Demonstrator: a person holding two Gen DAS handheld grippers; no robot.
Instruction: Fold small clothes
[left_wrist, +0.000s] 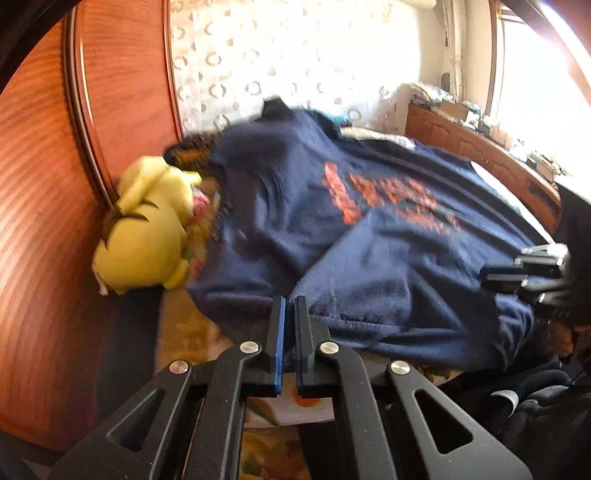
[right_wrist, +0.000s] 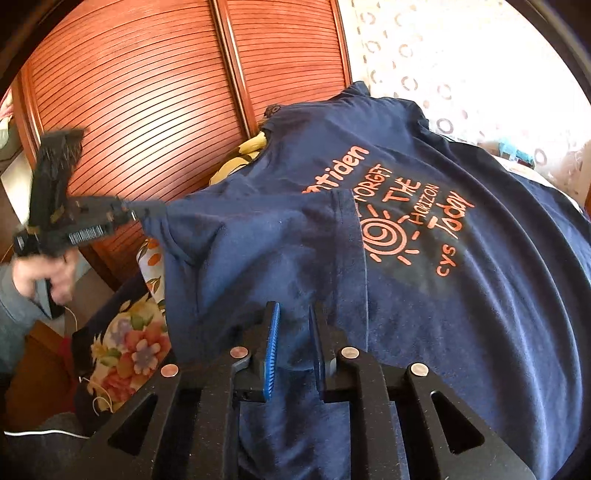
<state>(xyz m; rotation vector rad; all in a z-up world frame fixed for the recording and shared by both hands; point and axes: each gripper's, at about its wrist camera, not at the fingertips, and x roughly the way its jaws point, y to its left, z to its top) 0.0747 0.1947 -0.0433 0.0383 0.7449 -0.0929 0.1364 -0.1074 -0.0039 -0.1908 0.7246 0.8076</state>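
Observation:
A navy T-shirt (right_wrist: 461, 295) with orange print lies spread on the bed; it also shows in the left wrist view (left_wrist: 332, 229). Its near-left part is folded over toward the print. My left gripper (left_wrist: 290, 306) is nearly shut at the shirt's near edge, and in the right wrist view (right_wrist: 136, 212) its tips pinch a corner of the folded-over cloth. My right gripper (right_wrist: 293, 317) is open low over the folded-over cloth, which runs between and under its fingers; it shows at the right edge of the left wrist view (left_wrist: 517, 273).
A yellow plush toy (left_wrist: 147, 229) lies by the shirt's far left, against a red-brown slatted wardrobe (right_wrist: 147, 92). A floral bedcover (right_wrist: 125, 354) hangs at the bed edge. A patterned curtain (left_wrist: 277, 55) and a wooden sideboard (left_wrist: 480, 147) stand behind.

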